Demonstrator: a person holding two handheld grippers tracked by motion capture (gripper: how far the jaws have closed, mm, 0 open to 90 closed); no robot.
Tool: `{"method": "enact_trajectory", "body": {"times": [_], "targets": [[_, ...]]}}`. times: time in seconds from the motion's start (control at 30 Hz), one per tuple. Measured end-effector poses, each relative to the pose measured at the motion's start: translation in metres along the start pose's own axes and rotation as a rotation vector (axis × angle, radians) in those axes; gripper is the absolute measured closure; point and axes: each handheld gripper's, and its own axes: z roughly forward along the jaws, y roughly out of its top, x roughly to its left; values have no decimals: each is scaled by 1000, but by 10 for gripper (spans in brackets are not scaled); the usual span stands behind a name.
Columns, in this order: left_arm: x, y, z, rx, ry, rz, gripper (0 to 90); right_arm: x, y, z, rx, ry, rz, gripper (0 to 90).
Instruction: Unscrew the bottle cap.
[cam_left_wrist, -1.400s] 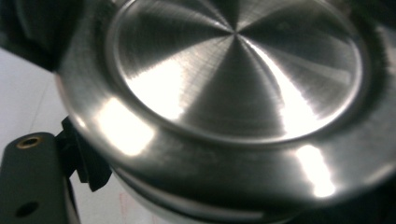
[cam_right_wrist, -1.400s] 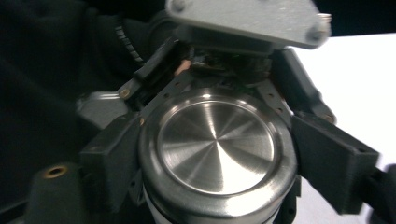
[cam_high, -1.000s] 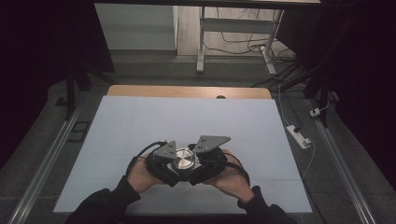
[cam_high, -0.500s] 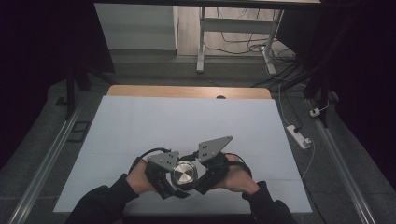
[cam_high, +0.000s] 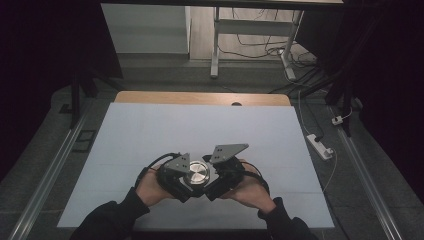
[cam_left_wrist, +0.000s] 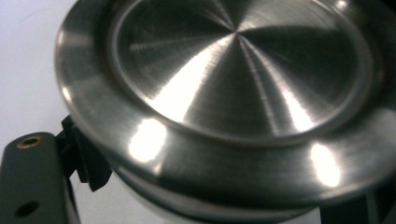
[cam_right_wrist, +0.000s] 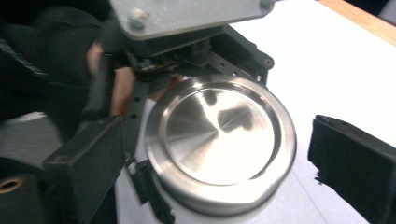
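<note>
Left tongs (cam_high: 186, 181) clamped on steel lid (cam_high: 195, 173), bottom centre; right tongs (cam_right_wrist: 212, 158) just opened, straddling its rim untouched.

On the desk (cam_high: 150, 130), toward its 6 o'clock edge, a round lidded container (cam_high: 196, 173) sits between two claws: the left claw (cam_high: 181, 178) at its 9 o'clock, the right claw (cam_high: 212, 180) at its 3 o'clock (each with a hand behind it, toward 6 o'clock). Off the desk, at 3 o'clock, a power strip (cam_high: 320, 145) lies on the floor; a stand (cam_high: 215, 40) rises at 12 o'clock.
</note>
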Motion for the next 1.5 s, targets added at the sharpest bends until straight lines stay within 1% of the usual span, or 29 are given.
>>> {"method": "enact_trajectory", "body": {"times": [0.03, 0.1, 0.13, 0.2, 0.23, 0.27, 0.3, 0.37, 0.43, 0.5, 0.57, 0.6, 0.67, 0.7, 0.77, 0.8, 0.83, 0.87, 0.93, 1.03, 1.2, 1.23, 1.27, 1.3, 1.33, 1.4, 1.5], "targets": [[-1, 1, 0, -1, -2, 4, 149, 2, 0, 3, 7, -9, -20, 90], [-3, 2, 0, -8, -7, 8, 149, 5, 0, 7, 24, -40, -35, 131], [-4, 2, 0, -11, -11, 13, 149, 6, -1, 8, 19, -41, -44, 180], [-3, 2, -2, -13, -29, 20, 149, 6, -2, 8, 4, -16, -39, 184], [-3, 2, -2, -13, -29, 20, 149, 6, -2, 7, 0, -11, -42, 185], [-3, 2, -2, -22, -60, 35, 149, 5, -2, 6, -1, 3, -53, 186], [-3, 1, -3, -25, -81, 47, 149, 5, -2, 6, 0, 17, -52, 187], [-3, 1, -3, -32, -123, 67, 149, 4, -3, 5, -2, 65, -49, 187], [-4, 0, -2, -42, -164, 91, 149, 3, -4, 4, -3, 121, -65, 188], [-5, 0, -2, -45, -192, 106, 149, 2, -4, 2, -16, 169, -79, 189], [-5, 0, -2, -53, -223, 127, 149, 2, -5, 1, -25, 201, -102, 189], [-6, 0, -2, -55, -229, 132, 149, 3, -5, 0, -30, 214, -114, 189], [-6, 0, -2, -53, -239, 137, 149, 4, -4, -1, -30, 220, -132, 189], [-6, 0, -2, -53, -239, 137, 149, 5, -4, -1, -30, 219, -141, 189], [-6, -1, -1, -30, -235, 148, 149, 5, -3, -3, -49, 229, -140, 189], [-5, -2, 0, -31, -230, 148, 149, 5, -2, -5, -58, 231, -143, 189], [-4, -2, 0, -30, -229, 137, 149, 4, -2, -5, -55, 229, -140, 189], [-3, -3, 0, -32, -220, 135, 149, 5, -1, -6, -44, 209, -144, 189], [-2, -3, 0, -32, -206, 128, 149, 4, -2, -5, -38, 198, -151, 189], [0, -4, -1, -32, -189, 118, 149, 2, -3, -6, -39, 187, -135, 188], [4, -6, -2, -17, -147, 89, 149, -1, -3, -12, -47, 142, -115, 188], [4, -6, -2, -17, -147, 89, 149, -1, -3, -13, -54, 136, -111, 188], [7, -8, -2, -9, -126, 74, 149, -2, -3, -15, -57, 122, -108, 188], [7, -8, -2, -9, -126, 74, 149, -2, -3, -15, -57, 122, -108, 188], [10, -9, -3, -9, -107, 60, 149, -3, -4, -18, -62, 92, -89, 188], [13, -11, -4, -8, -84, 38, 149, -5, -5, -19, -73, 82, -67, 188], [19, -13, -5, -10, -48, 7, 149, -7, -7, -21, -72, 60, -43, 187]]}}
